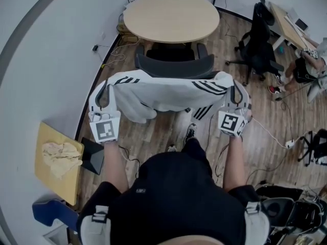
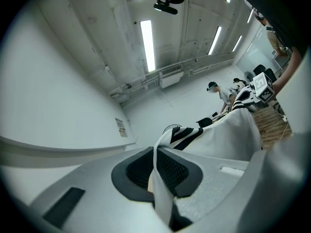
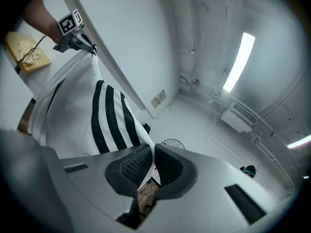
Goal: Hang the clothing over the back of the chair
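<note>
The left gripper (image 1: 105, 93) and right gripper (image 1: 235, 93) each pinch closed on the white, black-striped fabric garment (image 1: 163, 92), spread between them. The black office chair (image 1: 174, 65) stands at its twelve o'clock.

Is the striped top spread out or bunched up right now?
Spread: the striped top stretches between left claw and right claw, each shut on an edge; one fold sags.

One garment (image 1: 163, 93) (striped), two tools (image 1: 104, 90) (image 1: 235, 92)
</note>
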Demonstrator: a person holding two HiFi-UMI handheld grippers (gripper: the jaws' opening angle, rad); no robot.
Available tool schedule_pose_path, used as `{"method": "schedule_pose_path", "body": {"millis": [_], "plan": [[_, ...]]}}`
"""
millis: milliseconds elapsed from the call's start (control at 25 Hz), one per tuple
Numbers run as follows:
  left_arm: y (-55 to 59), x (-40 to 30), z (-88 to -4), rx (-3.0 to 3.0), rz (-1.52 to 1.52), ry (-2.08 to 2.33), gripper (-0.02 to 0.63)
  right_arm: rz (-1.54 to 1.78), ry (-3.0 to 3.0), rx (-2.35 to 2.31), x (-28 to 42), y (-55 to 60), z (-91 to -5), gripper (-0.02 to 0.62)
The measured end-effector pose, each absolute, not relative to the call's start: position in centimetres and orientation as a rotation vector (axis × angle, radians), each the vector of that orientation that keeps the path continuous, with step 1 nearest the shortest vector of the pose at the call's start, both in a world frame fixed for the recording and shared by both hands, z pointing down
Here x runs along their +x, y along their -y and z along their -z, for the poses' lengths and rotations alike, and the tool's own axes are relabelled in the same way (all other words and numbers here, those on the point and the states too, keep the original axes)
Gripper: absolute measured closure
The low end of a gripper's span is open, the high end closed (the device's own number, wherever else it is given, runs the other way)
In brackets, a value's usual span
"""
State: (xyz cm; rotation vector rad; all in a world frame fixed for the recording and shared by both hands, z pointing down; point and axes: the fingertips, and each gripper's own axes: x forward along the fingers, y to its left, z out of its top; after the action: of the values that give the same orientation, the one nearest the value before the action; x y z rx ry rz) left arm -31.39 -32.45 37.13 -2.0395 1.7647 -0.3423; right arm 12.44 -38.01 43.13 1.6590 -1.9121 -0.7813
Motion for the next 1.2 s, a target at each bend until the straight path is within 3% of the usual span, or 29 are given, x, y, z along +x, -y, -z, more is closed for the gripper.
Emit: {"method": "schedule_pose_path", "body": {"millis": [760, 1200], "plan": [[33.1, -31.9, -37.3, -1.983, 0.332, -1.738, 0.592, 0.87, 1.905, 1.677, 12.2, 39.7, -41.8, 0.584], [39.5, -32.1, -34.9, -1.988, 0.325, -1.742, 0.592, 0.888, 1.886, 1.676, 12.0, 46.0, -38.9, 0.584]]}}
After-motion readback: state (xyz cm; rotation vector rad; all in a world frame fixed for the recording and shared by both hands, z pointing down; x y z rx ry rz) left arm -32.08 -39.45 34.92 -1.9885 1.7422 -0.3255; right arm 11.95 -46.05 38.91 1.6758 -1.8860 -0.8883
